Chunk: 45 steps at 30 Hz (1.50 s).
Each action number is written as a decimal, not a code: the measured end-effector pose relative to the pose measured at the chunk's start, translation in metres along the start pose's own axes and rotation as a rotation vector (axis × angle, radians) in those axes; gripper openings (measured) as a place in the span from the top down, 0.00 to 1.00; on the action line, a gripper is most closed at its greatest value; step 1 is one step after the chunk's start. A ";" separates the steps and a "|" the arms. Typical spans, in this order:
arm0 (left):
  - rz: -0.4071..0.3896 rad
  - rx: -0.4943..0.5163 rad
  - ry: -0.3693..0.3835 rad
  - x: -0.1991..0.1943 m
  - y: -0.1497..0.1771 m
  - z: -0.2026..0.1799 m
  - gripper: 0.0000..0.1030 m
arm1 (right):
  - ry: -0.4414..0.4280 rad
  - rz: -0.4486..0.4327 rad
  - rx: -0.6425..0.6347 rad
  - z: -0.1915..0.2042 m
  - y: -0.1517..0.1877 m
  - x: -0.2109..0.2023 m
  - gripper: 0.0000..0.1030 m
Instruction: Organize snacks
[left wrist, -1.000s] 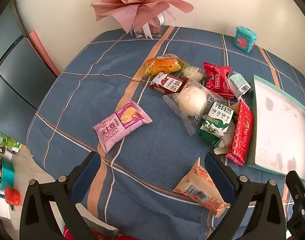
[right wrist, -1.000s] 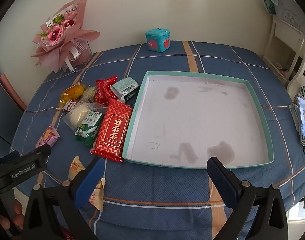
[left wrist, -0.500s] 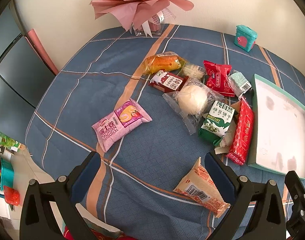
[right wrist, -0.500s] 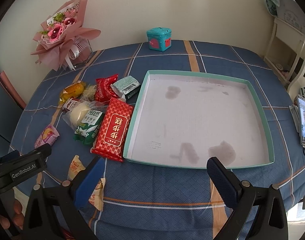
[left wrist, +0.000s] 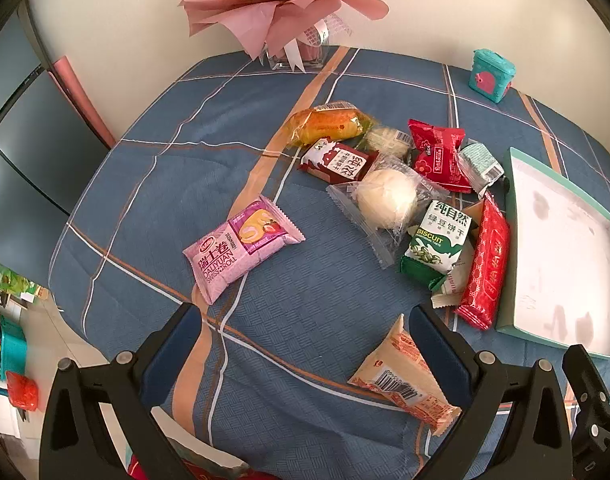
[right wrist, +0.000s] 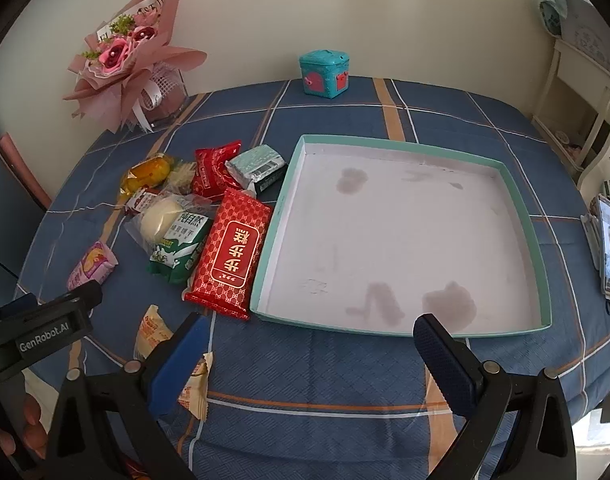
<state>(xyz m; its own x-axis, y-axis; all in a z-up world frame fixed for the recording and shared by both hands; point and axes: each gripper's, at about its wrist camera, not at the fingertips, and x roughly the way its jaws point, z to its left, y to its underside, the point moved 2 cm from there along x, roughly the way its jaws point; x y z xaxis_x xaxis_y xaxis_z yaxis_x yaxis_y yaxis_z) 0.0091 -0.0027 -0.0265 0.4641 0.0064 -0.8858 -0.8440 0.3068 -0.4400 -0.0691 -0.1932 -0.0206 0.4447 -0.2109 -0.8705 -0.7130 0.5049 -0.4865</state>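
A: Zero snacks were in the tray (right wrist: 521, 240); it lay bare on the desk (right wrist: 345, 380).
B: Snack pile (left wrist: 389, 200) sat just left of it, untouched?
A: Yes. Left claw (left wrist: 305, 330) and right claw (right wrist: 311, 338) both hung spread, gripping nothing. All sorting was left.

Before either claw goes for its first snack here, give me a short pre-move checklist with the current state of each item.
1. Left claw open and holding nothing: ok.
2. Right claw open and holding nothing: ok.
3. Teal tray free to receive snacks: ok, nothing inside, only stains on its white floor.
4. Nearest target clear of the pile: ok, the orange-and-white packet lies alone on the tablecloth by the left claw.
5. Pink Swiss roll pack reachable without disturbing others: ok, it lies apart.
6. Long red pack free to lift: cannot tell, it sits against the tray wall and beside the green biscuit pack.
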 end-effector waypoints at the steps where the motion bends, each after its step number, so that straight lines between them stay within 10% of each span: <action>1: 0.003 0.000 0.000 0.000 0.000 0.000 0.00 | 0.001 0.001 -0.002 0.000 0.000 0.000 0.00; 28: 0.128 -0.038 0.068 0.033 -0.005 0.026 0.00 | -0.182 0.213 -0.236 0.074 0.026 0.041 0.00; 45: 0.204 -0.020 0.100 0.094 -0.012 0.071 0.00 | -0.108 0.321 -0.399 0.126 0.048 0.089 0.00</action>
<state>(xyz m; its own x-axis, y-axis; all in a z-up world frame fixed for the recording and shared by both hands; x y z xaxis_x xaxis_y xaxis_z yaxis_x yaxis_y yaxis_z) 0.0820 0.0615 -0.0934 0.2554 -0.0287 -0.9664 -0.9231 0.2899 -0.2525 0.0046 -0.0825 -0.1120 0.2082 0.0003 -0.9781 -0.9644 0.1670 -0.2052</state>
